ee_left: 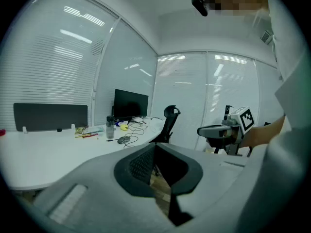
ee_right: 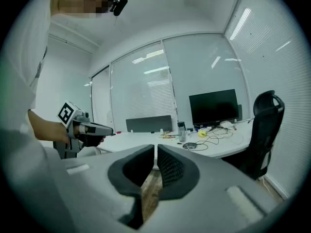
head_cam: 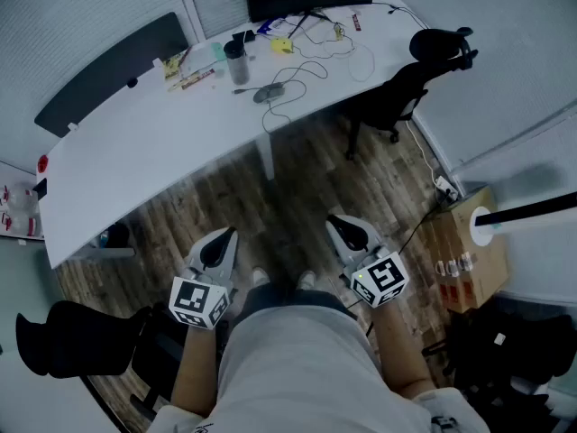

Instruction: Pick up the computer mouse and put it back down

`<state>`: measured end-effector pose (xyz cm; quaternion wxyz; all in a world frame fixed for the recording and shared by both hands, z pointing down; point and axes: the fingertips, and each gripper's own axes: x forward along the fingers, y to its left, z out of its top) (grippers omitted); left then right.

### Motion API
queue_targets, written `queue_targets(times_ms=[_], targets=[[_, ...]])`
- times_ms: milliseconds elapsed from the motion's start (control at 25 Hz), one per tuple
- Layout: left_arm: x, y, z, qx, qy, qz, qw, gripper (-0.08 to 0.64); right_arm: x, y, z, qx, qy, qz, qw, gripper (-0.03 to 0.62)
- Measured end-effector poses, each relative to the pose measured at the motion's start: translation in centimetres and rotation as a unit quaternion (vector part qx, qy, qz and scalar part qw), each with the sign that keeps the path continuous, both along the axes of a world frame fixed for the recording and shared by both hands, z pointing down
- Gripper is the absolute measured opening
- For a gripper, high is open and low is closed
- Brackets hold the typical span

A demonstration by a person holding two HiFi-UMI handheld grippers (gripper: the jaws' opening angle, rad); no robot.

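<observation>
Mouse (head_cam: pixel 264 93): lying on the far part of the white table (head_cam: pixel 153 147), just right of a dark cup (head_cam: pixel 235 62), among loose cables; untouched.
Left hand-held gripper (head_cam: pixel 223 244): jaws closed together, nothing held; poised low over the floor, well short of the table.
Right hand-held gripper (head_cam: pixel 351 234): jaws likewise together, empty.
Step in hand: judged to be the approach; pick-up not yet begun.
Next move: the table is to be neared, one pair of jaws opened and set astride the mouse.
Hard to make out: mouse small and dim; whether a cable is joined to it cannot be told.
</observation>
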<state>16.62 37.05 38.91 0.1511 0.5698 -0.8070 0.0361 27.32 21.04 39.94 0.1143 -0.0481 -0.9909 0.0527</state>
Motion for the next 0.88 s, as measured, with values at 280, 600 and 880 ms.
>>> queue_targets(times_ms=[280,600,880], targets=[[-4.2,2.0,-0.2,0.0,-0.008,0.007,0.9999,0.009,-3.9,2.3,0.1,0.009,0.008,0.002,1.0,0.021],[-9.2,4.1,-1.0,0.018,-0.025,0.031,0.999,0.009,-8.7,4.1,-0.6,0.015,0.008,0.027,0.999,0.021],[-12.4,3.2,-0.2,0.021,-0.022,0.036,0.9989,0.009,-10.6,3.0,-0.5,0.02,0.01,0.05,0.999,0.021]])
